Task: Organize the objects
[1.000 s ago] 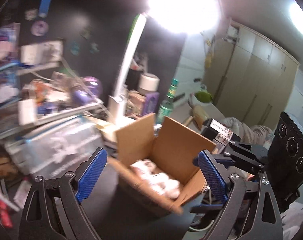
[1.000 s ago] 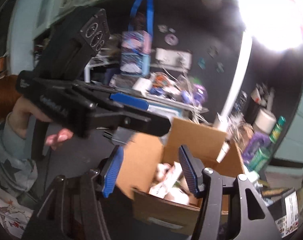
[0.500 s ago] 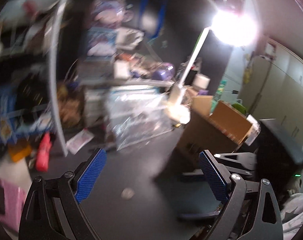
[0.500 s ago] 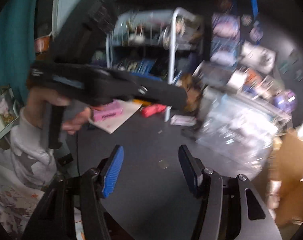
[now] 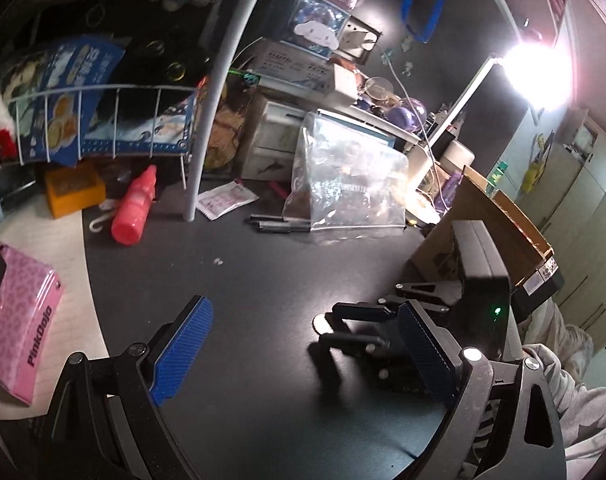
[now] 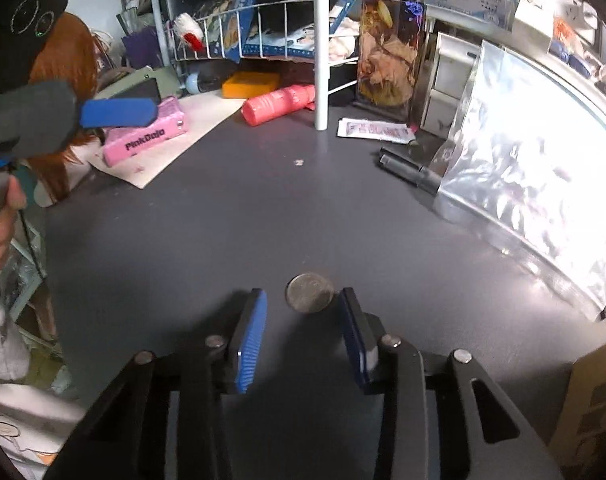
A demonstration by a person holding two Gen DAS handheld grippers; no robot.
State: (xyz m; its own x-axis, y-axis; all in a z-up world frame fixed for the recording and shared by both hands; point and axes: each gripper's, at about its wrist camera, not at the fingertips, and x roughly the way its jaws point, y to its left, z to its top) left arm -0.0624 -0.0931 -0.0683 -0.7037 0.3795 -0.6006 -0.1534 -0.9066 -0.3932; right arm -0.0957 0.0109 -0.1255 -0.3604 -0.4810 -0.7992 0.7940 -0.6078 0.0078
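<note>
Dark grey desk surface (image 6: 231, 216) now fills both views instead of the open brown cardboard box (image 5: 499, 216) — right gripper (image 6: 303, 322), fingers spread and empty, brackets a flat round silver coin (image 6: 309, 292), next pick likely; left gripper (image 5: 303, 344) open, idle beside it.

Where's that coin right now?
The coin lies flat on the dark table, low in the right wrist view, just ahead of the open right gripper and nearer its right finger. The plastic bag sits off to its right.
</note>
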